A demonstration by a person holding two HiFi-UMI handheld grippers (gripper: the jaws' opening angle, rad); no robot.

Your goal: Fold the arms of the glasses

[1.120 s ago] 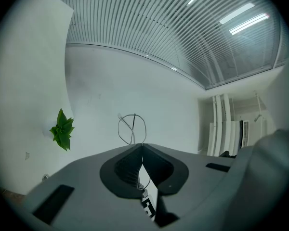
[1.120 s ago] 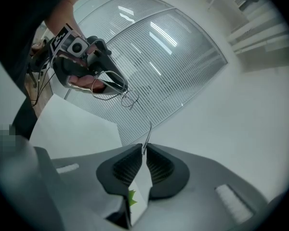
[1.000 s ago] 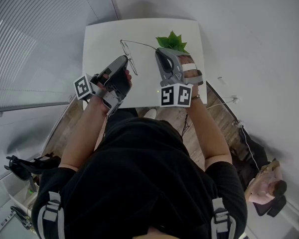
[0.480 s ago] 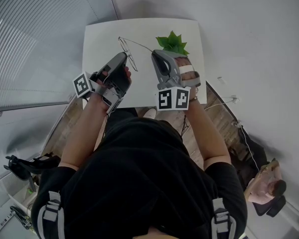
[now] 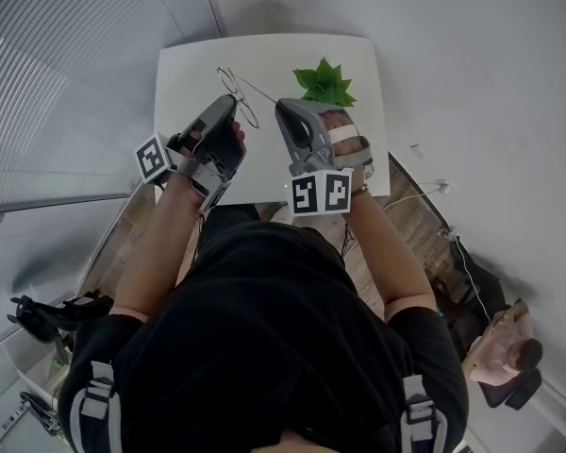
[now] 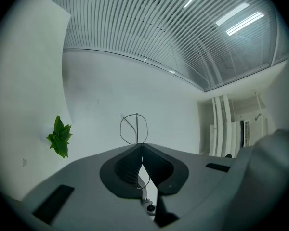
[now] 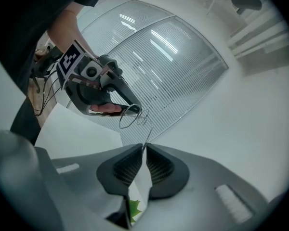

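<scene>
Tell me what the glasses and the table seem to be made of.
Glasses: probably thin metal wire, judging by the very slender dark rims and arm; the lens material cannot be told. Table: a white, smooth, matte top, likely laminate or painted board; no grain shows.

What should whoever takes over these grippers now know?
Left gripper: shut on the glasses at the frame, a lens ring past its tips.
Right gripper: shut on one arm, which sticks out from the frame.
Glasses are in the air over the white table, near the plant.
Done: no arm folded that I can see.
Left: swing the pinched arm in against the frame, then the other.
</scene>
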